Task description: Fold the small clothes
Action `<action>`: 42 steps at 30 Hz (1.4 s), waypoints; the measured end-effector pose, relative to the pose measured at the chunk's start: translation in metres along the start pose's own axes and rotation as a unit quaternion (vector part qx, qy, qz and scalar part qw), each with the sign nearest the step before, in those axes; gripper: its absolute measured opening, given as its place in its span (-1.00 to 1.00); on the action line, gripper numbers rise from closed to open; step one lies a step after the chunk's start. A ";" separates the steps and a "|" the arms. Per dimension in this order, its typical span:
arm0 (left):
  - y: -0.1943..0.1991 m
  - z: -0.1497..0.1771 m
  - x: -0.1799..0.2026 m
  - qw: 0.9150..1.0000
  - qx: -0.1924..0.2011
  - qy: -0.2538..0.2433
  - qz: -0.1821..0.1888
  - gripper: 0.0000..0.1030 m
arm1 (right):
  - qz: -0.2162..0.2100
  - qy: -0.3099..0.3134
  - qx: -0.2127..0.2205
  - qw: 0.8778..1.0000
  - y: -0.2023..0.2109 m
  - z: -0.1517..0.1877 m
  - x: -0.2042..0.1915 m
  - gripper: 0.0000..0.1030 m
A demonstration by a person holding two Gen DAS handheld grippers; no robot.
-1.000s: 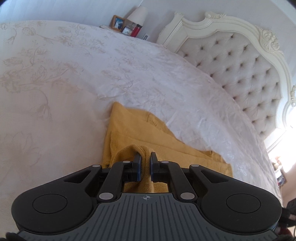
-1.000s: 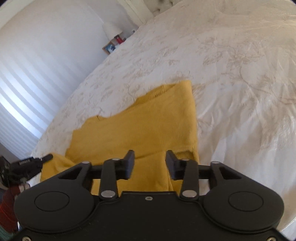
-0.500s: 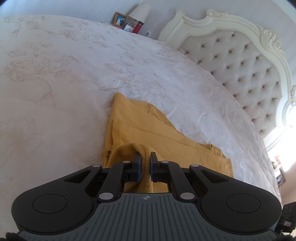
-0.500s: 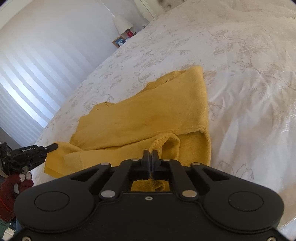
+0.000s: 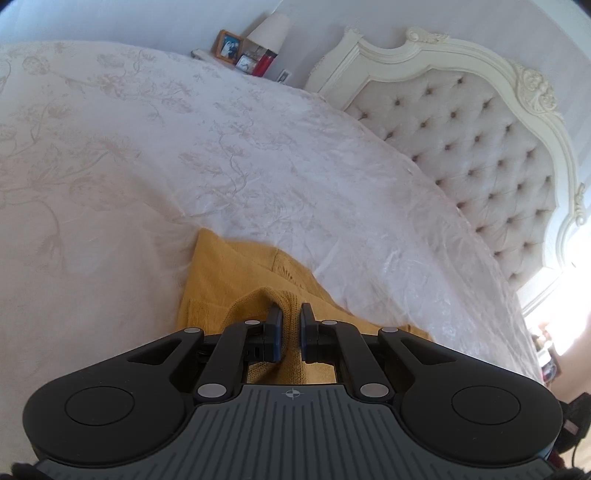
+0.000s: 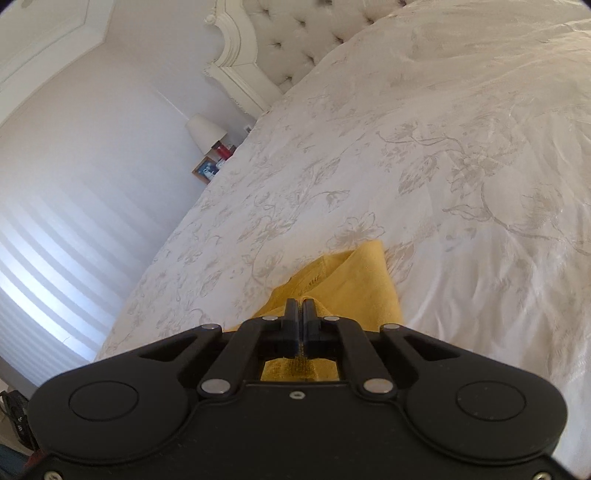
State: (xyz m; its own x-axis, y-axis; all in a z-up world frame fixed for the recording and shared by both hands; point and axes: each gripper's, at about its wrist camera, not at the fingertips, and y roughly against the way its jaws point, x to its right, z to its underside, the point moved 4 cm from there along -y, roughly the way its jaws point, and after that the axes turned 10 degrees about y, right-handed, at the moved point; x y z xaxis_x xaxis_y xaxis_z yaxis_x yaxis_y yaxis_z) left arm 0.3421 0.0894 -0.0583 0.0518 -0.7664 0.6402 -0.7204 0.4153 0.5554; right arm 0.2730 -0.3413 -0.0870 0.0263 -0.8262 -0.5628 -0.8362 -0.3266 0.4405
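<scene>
A mustard-yellow knit garment (image 5: 236, 273) lies on the white floral bedspread (image 5: 147, 155). My left gripper (image 5: 290, 312) is shut on a raised fold of the yellow knit, with cloth bunched between its fingers. My right gripper (image 6: 300, 306) is shut on another edge of the same garment (image 6: 354, 280), with a thin strip of cloth pinched between its fingers. Both hold the near edge lifted over the rest of the garment, most of which is hidden behind the gripper bodies.
A tufted cream headboard (image 5: 480, 147) stands at the far end of the bed. A bedside table carries a lamp (image 5: 269, 29), a photo frame (image 5: 228, 45) and small red items. A window with striped light (image 6: 44, 266) is on the left wall.
The right gripper closed on the garment's edge, then both grippers lifted their edges and carried them forward over the garment. Less yellow cloth shows now.
</scene>
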 end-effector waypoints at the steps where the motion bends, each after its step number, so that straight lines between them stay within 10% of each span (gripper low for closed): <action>1: -0.007 -0.001 -0.003 1.000 -0.004 0.008 -0.003 -0.83 | 0.007 -0.007 -0.001 1.000 -0.007 -0.001 0.003 -0.83; 11: -0.026 -0.009 -0.031 0.999 0.014 0.028 -0.034 -0.11 | 0.029 -0.031 0.024 0.999 -0.042 0.001 0.014 -0.82; 18: 0.003 0.010 -0.017 0.994 -0.013 -0.103 -0.034 0.06 | 0.025 -0.023 0.018 0.999 -0.043 0.010 0.009 -0.81; 24: 0.000 0.019 -0.027 0.995 -0.028 -0.088 -0.038 0.15 | 0.012 -0.010 0.012 1.000 -0.038 0.013 0.003 -0.80; 29: -0.018 0.018 -0.031 0.995 -0.055 -0.074 -0.035 0.13 | 0.005 0.002 -0.012 1.000 -0.037 0.017 0.005 -0.57; 33: -0.019 0.018 -0.028 0.994 -0.052 -0.088 -0.028 -0.59 | 0.010 0.019 -0.036 0.999 -0.037 0.023 0.008 0.18; 37: -0.017 0.020 -0.029 0.995 -0.053 -0.078 -0.015 -0.70 | 0.005 0.024 -0.034 0.999 -0.033 0.030 0.008 0.08; 40: -0.014 0.019 -0.030 0.997 -0.050 -0.053 -0.002 -0.75 | 0.003 0.026 -0.028 0.999 -0.030 0.031 0.008 -0.69; 42: -0.011 0.017 -0.030 0.998 -0.048 -0.033 0.013 -0.75 | -0.008 0.024 -0.019 0.999 -0.027 0.028 0.004 -0.70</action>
State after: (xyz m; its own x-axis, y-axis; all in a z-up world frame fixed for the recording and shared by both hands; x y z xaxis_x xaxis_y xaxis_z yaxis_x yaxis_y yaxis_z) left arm 0.3364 0.0993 -0.0924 -0.0143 -0.7844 0.6200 -0.6510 0.4779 0.5897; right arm 0.2804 -0.3235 -0.1206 0.0668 -0.8417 -0.5358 -0.8142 -0.3563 0.4583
